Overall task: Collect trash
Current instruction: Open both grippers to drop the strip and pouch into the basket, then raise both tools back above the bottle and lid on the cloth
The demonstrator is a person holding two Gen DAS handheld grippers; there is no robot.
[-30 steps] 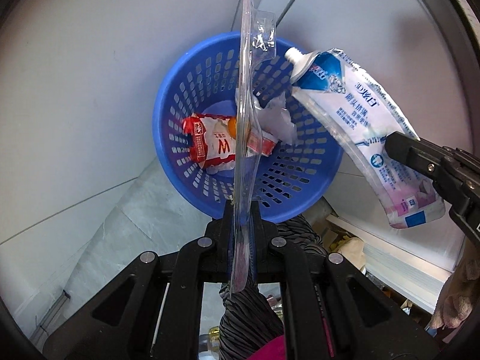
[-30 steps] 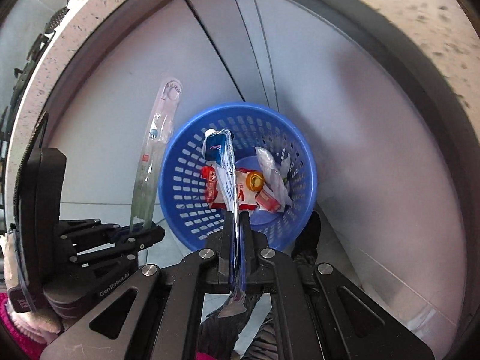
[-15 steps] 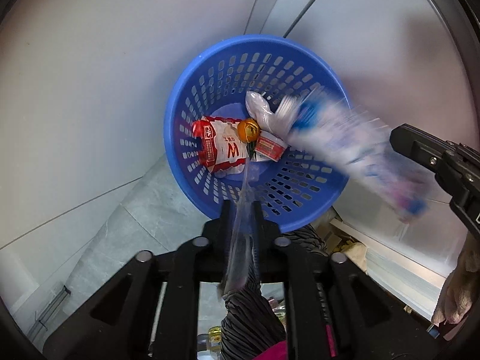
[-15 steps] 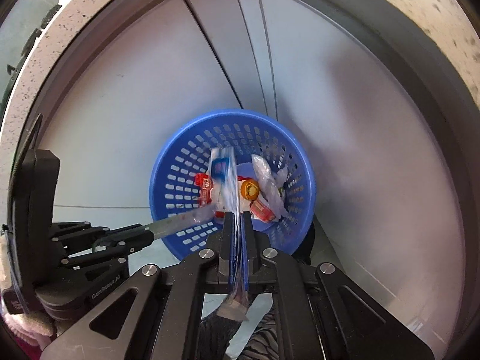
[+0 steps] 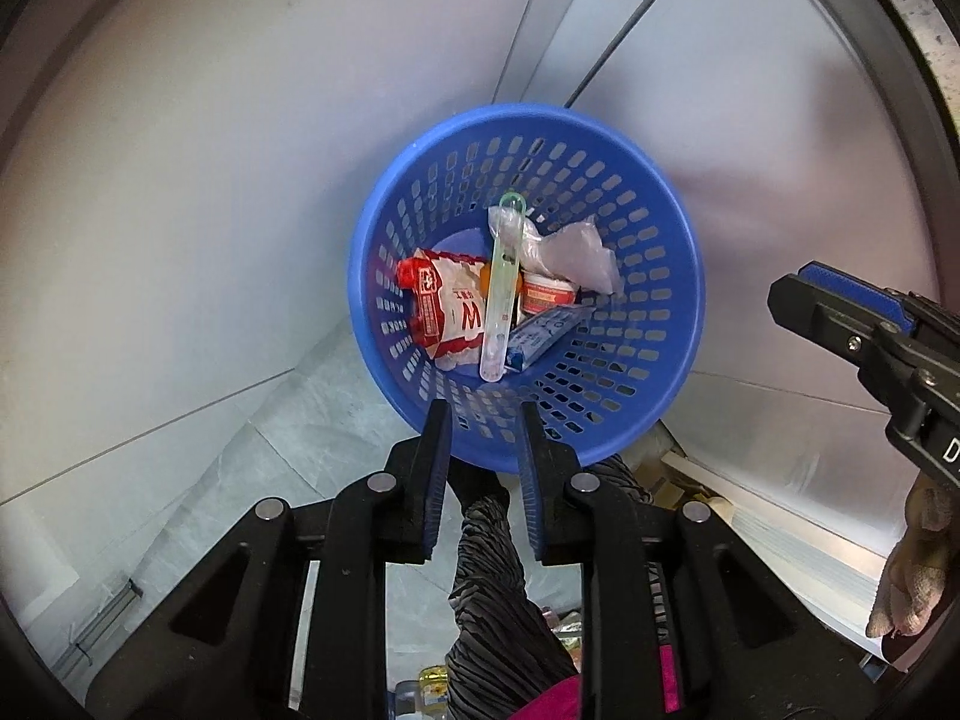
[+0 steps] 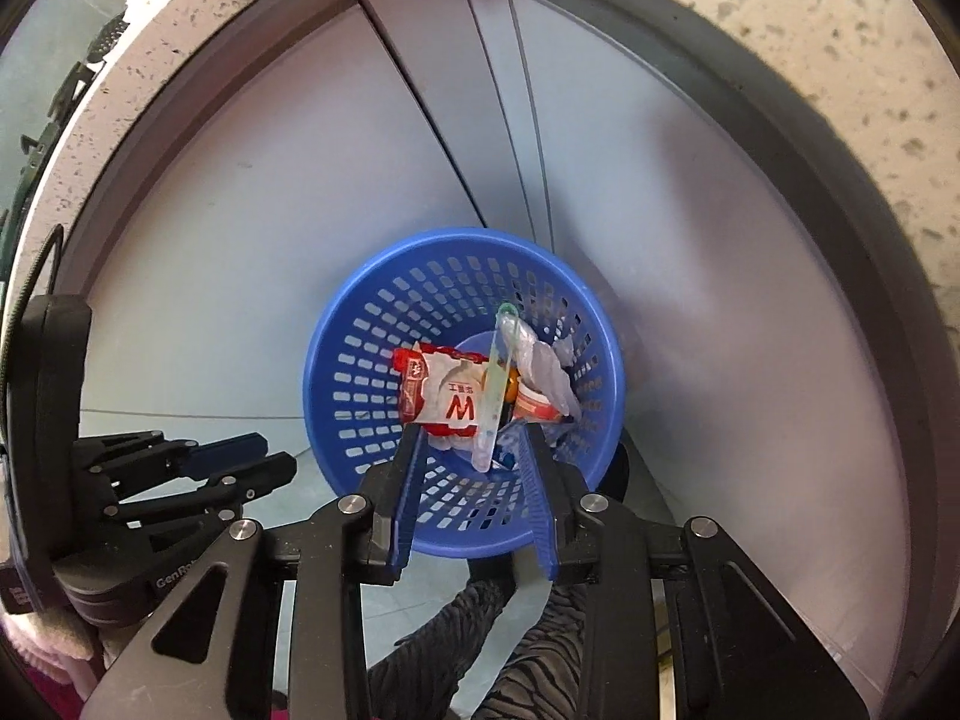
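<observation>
A blue slotted basket [image 5: 384,240] [image 6: 321,372] stands on the floor below both grippers. In it lie a red and white wrapper [image 5: 450,300] [image 6: 444,396], a long clear plastic package [image 5: 501,282] [image 6: 495,384], a blue and white pouch [image 5: 546,330], a crumpled clear bag [image 5: 570,246] and a small red and white cup [image 5: 543,297]. My left gripper [image 5: 480,420] [image 6: 273,453] hangs over the basket's near rim, its jaws opening with nothing between them. My right gripper [image 6: 472,444] [image 5: 798,291] is beside it, jaws also opening and empty.
White cabinet panels [image 5: 210,180] rise behind the basket, under a speckled counter edge [image 6: 840,60]. Grey floor tiles [image 5: 270,450] lie to the left. A person's striped trouser leg [image 5: 492,570] is right below the grippers, and a gloved hand [image 5: 912,570] holds the right gripper.
The left gripper let go of the clear package and the right one let go of the pouch. Both dropped into the basket, and both sets of jaws have parted.
</observation>
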